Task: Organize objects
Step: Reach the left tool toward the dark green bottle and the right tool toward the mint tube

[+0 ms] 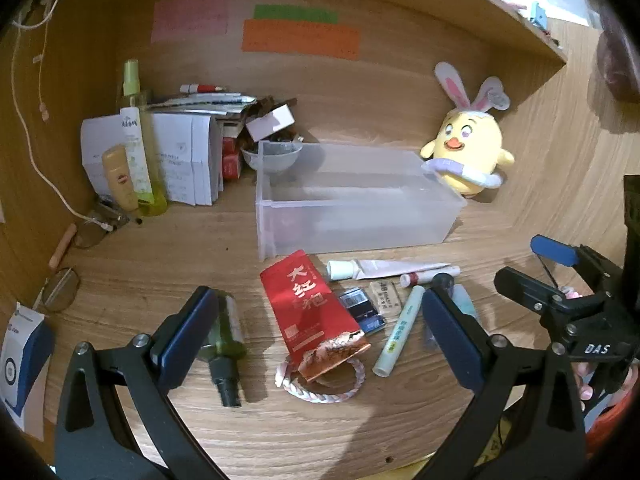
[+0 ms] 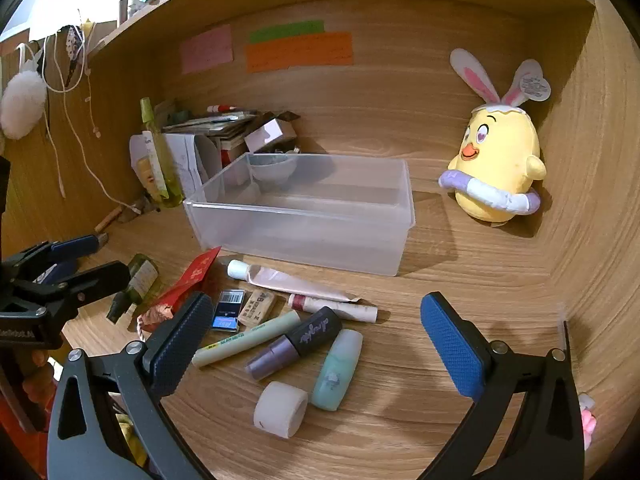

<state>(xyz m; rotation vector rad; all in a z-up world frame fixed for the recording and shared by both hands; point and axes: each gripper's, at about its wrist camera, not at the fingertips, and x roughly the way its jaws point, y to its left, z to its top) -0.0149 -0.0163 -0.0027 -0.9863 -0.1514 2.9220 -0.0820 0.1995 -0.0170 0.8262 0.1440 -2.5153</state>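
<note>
— Both grippers wide apart, I'm holding nothing. My left gripper [image 1: 320,332] hangs over the red pouch [image 1: 312,308], green bottle [image 1: 224,336] beside its left finger.

— And the right?

— My right gripper [image 2: 316,344] spread too, above the purple bottle [image 2: 296,340], teal tube [image 2: 338,368] and tape roll [image 2: 280,408]. No pad touches anything.

— The bin?

— Clear bin [image 2: 304,216] sits behind the clutter, near the plush chick [image 2: 496,160].
</note>
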